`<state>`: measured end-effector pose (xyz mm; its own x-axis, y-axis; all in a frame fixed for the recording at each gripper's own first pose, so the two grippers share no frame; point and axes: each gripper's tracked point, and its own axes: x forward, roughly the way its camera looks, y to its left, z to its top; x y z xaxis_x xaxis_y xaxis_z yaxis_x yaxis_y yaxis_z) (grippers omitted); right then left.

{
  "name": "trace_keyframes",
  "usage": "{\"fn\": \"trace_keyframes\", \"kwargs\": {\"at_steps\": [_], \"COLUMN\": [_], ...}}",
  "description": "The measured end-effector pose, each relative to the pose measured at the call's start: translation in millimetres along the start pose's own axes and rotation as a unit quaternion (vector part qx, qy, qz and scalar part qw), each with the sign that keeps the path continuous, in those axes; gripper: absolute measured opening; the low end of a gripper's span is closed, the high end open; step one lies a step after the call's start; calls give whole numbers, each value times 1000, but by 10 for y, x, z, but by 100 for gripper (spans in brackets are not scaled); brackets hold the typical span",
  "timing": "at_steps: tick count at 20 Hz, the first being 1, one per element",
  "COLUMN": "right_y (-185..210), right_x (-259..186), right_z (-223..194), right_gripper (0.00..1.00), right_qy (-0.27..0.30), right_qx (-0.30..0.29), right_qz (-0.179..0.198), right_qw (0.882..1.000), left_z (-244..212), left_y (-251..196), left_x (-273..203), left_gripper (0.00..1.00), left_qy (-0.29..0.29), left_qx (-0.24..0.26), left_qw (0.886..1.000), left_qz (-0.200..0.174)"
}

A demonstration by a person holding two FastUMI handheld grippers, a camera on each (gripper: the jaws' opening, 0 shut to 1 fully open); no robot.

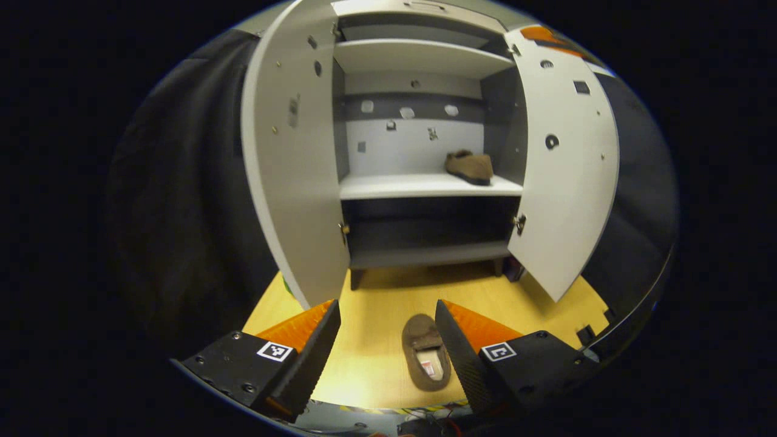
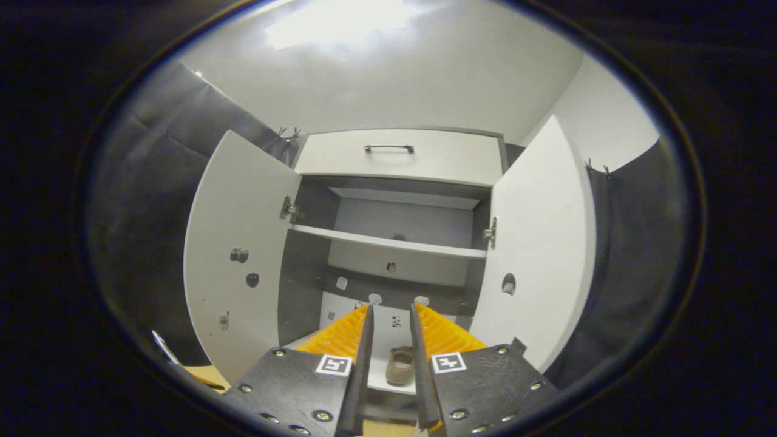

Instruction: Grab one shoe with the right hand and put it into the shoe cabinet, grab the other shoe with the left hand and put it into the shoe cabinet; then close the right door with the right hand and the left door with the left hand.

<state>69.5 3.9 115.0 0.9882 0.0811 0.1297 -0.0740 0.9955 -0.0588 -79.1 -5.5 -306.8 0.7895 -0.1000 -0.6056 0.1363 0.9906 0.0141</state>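
One brown shoe (image 1: 468,167) already sits on the right end of the shoe cabinet's (image 1: 425,185) middle shelf, the other shoe (image 1: 426,359) lies on the wooden floor (image 1: 376,340) between the left gripper's (image 1: 386,340) wide-spread, empty fingers. Right gripper (image 2: 388,340) is narrowly parted, holding nothing. Both doors hang open.

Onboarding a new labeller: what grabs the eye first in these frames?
The shoe cabinet stands with both doors wide open, one brown shoe on its middle shelf at the right. The other shoe lies on the wooden floor between the open left claw's fingers.
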Motion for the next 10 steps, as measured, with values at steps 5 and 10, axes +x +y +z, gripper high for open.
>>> {"fn": "trace_keyframes", "kwargs": {"at_steps": [5, 10], "right_y": [-444, -753], "right_x": [-326, -625], "right_z": [197, 293], "right_gripper": [33, 33], "right_qy": [-17, -19], "right_qx": [-21, -42], "right_qz": [-68, -122], "right_qw": [997, 991], "left_z": [-851, -1410], "left_y": [-341, -320], "left_x": [431, 849], "left_gripper": [97, 95], "left_qy": [116, 189], "left_qx": [-36, -79], "left_qw": [990, 976], "left_qz": [-68, -78]}}
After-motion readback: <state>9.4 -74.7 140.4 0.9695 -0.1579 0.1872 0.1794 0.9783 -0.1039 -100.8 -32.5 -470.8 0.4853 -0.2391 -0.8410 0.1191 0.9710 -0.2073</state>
